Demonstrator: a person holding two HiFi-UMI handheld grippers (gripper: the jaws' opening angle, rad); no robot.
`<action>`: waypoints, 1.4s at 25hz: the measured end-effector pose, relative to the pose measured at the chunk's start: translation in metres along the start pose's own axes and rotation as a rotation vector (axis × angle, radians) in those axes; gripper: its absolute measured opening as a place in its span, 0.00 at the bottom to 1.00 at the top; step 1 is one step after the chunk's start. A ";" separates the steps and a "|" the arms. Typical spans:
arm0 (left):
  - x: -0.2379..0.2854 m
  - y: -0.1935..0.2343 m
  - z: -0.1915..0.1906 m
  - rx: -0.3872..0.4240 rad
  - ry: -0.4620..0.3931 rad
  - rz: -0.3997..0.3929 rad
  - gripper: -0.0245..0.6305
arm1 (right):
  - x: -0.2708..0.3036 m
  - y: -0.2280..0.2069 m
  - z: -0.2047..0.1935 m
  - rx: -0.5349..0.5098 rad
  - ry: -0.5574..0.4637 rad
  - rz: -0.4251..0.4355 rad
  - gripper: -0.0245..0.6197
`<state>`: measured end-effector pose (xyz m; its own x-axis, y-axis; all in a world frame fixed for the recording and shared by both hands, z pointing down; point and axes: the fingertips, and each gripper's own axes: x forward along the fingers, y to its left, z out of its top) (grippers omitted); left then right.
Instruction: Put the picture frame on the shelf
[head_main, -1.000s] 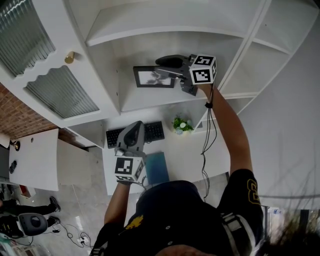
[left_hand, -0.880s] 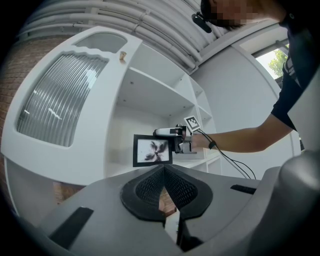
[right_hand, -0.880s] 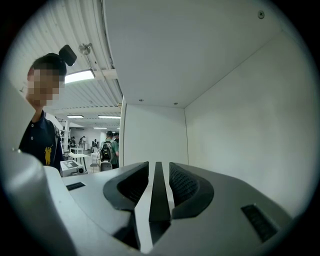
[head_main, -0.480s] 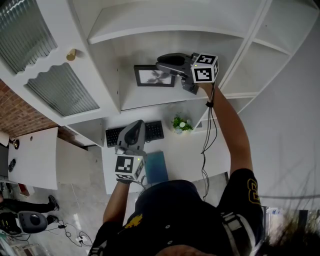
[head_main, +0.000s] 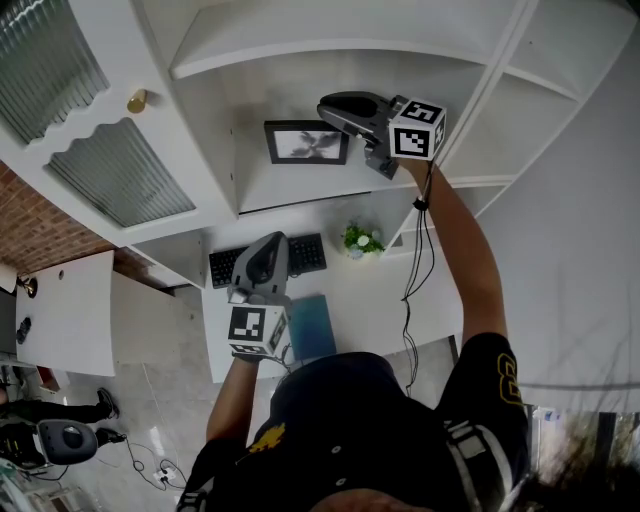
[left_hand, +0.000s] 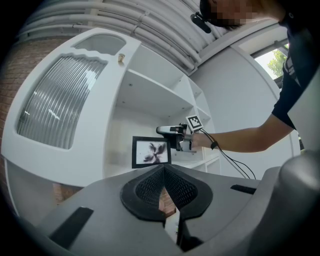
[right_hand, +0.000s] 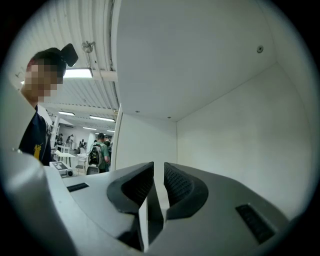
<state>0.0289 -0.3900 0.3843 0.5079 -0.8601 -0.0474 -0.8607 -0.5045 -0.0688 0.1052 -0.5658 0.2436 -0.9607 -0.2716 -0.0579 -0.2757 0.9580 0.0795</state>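
Note:
The black picture frame (head_main: 306, 142), holding a dark leaf print, stands upright on the white shelf (head_main: 300, 188) with nothing gripping it. My right gripper (head_main: 326, 103) hovers just above and to the right of the frame's top corner, clear of it. Its jaws have just been closing; a narrow gap remains between them (right_hand: 159, 167) and nothing is in it. My left gripper (head_main: 264, 243) is lower, over the desk, shut and holding nothing (left_hand: 164, 167). From the left gripper view I see the picture frame (left_hand: 151, 151) and the right gripper (left_hand: 162, 130) beside it.
Below the shelf, a desk carries a black keyboard (head_main: 268, 263), a small potted plant (head_main: 362, 241) and a blue book (head_main: 312, 332). A cabinet door with ribbed glass (head_main: 110, 170) and a brass knob (head_main: 137, 101) stands left. More shelves lie above and right.
The right gripper drew up and to the right, off the frame's top right corner, and its jaws narrowed. The frame stays standing on the shelf. The left gripper kept still.

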 end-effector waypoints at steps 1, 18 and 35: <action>0.000 0.000 0.002 0.003 -0.009 0.001 0.07 | -0.002 -0.002 0.003 -0.008 -0.014 -0.024 0.13; -0.005 0.001 0.010 0.016 -0.052 0.006 0.07 | -0.056 -0.009 0.006 -0.111 -0.080 -0.387 0.11; -0.019 0.007 0.005 -0.003 -0.030 0.018 0.07 | -0.092 0.039 -0.008 -0.170 -0.047 -0.633 0.09</action>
<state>0.0135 -0.3765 0.3799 0.4928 -0.8666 -0.0780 -0.8700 -0.4889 -0.0645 0.1827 -0.5046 0.2599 -0.6096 -0.7700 -0.1883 -0.7924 0.5854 0.1713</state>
